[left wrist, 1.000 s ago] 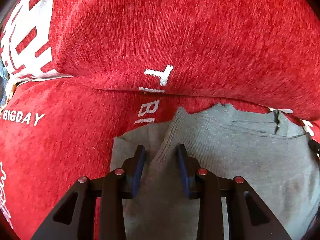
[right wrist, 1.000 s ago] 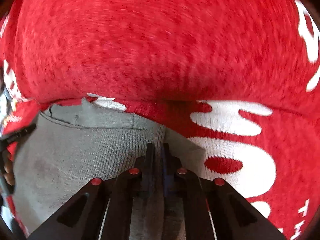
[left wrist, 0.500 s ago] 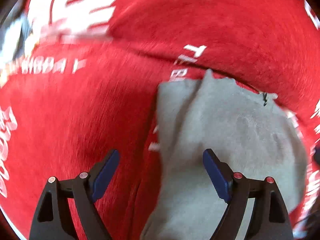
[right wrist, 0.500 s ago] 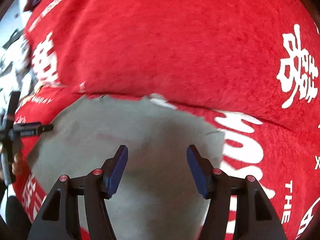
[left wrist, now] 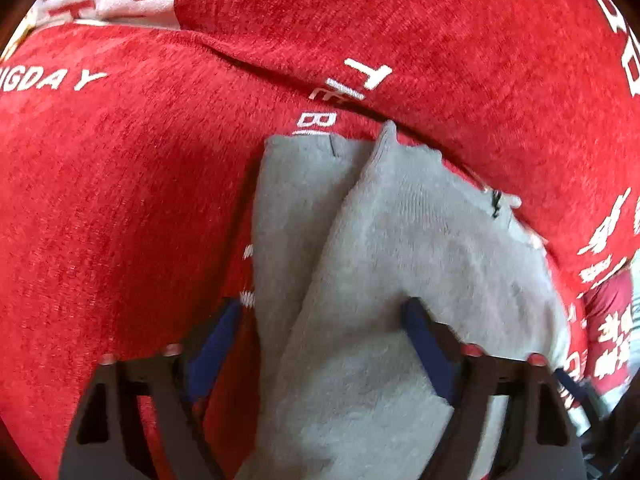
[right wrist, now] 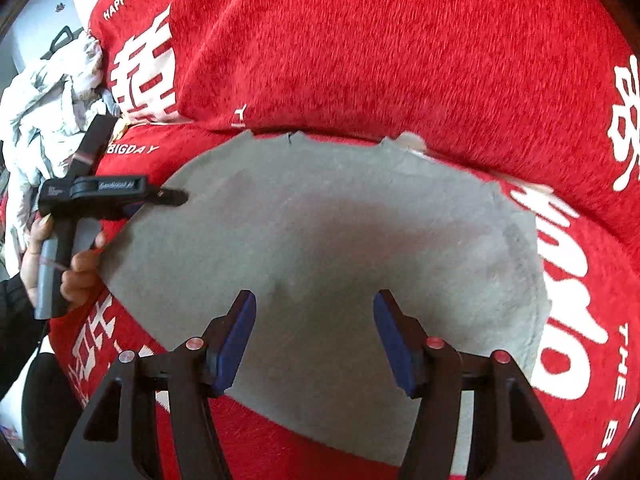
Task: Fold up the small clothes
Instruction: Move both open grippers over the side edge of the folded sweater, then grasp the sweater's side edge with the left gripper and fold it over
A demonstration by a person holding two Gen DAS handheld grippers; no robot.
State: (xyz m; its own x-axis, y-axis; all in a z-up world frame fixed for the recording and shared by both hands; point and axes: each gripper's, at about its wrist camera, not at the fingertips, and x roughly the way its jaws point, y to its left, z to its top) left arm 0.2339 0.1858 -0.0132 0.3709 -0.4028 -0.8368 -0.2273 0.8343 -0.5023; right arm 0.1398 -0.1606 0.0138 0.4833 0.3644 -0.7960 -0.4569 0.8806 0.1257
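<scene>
A grey knit garment [right wrist: 328,248] lies spread on the red sofa seat, its far edge against the back cushion. In the left wrist view the garment [left wrist: 400,260] shows a raised fold along its left side. My left gripper [left wrist: 320,316] is open, its blue pads on either side of the folded cloth, holding nothing. My right gripper [right wrist: 314,312] is open just above the near part of the garment, empty. The left gripper also shows in the right wrist view [right wrist: 176,197], held in a hand at the garment's left edge.
The red sofa cover [right wrist: 400,60] with white lettering fills both views; the back cushion [left wrist: 440,40] rises right behind the garment. A heap of pale clothes [right wrist: 48,112] lies at the far left of the sofa.
Both grippers opened and let go of the grey garment, then drew back. The garment now lies on the seat, and the left gripper has shifted toward its left edge.
</scene>
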